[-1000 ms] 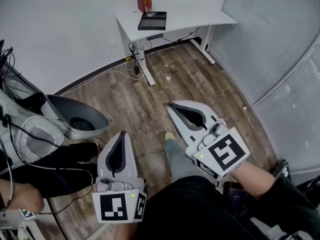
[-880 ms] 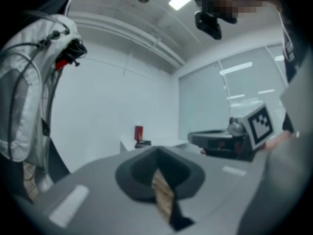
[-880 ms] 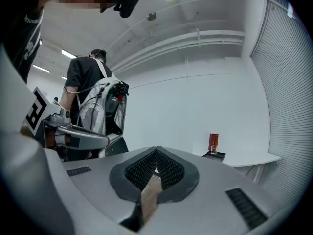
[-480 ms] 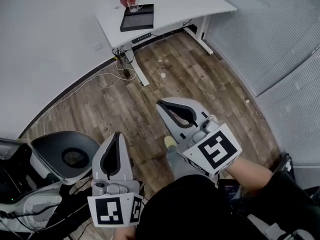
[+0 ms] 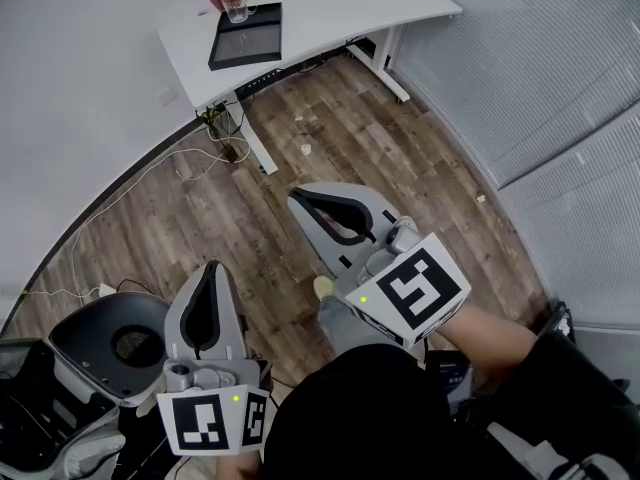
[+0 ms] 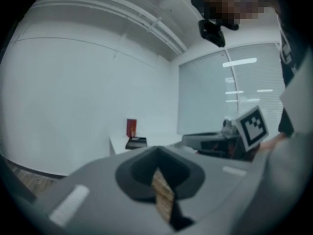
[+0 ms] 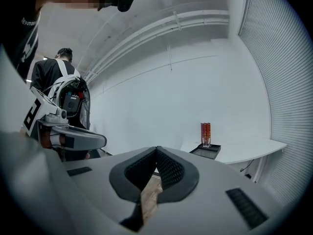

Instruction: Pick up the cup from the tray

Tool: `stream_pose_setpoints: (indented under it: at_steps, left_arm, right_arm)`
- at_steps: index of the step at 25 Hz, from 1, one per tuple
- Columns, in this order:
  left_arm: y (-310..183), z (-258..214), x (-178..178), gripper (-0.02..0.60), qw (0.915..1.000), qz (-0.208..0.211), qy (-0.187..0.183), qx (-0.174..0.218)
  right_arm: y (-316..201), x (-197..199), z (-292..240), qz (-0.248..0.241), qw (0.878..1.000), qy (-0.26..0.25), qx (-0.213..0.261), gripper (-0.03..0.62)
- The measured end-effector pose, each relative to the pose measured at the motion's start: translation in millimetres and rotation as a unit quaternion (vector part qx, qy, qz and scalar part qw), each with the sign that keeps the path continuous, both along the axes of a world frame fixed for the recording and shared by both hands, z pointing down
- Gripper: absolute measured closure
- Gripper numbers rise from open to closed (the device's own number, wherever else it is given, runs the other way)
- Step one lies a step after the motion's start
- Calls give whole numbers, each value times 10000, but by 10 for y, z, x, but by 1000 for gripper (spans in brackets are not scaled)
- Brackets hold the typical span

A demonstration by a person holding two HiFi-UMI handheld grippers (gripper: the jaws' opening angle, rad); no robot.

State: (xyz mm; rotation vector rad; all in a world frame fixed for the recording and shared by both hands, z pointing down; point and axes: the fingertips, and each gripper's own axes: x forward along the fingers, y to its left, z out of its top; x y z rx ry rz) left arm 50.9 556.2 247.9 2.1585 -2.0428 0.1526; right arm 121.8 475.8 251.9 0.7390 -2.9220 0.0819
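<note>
Head view gives you the wood floor (image 5: pixel 200 208) and the white table (image 5: pixel 330 8) far ahead. Only the right gripper view catches a backpacked person (image 7: pixel 58 82) off to its left. Your left gripper (image 5: pixel 213 266) and right gripper (image 5: pixel 296 197), both clenched on nothing, hang well short of the black tray (image 5: pixel 246 36) on that table, with the glass cup (image 5: pixel 236 8) standing at its far end.
</note>
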Motion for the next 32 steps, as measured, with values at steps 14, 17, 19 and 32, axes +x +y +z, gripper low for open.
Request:
stream_pose_setpoints:
  at_steps: [14,17,19,32]
  left_arm:
    - [-722,44,-248,583,9994,-345,-65,-10]
    - [-804,58,-235,583,9995,-326,-55,-2]
    - [-905,77,-259,583,9995,-316,-77,8]
    - [-1428,86,-255,583,9989,-286,-285,-235]
  right_arm:
    - [-799,-161,112,-71,9999,-22,-121,580]
    - [-910,-117,159,-53,9998,-34,-200,580]
    - [-1015,-115,190,-24,9997,-50,-221,580]
    - [-1577,-127,364,-9,9983,-124,-563,580]
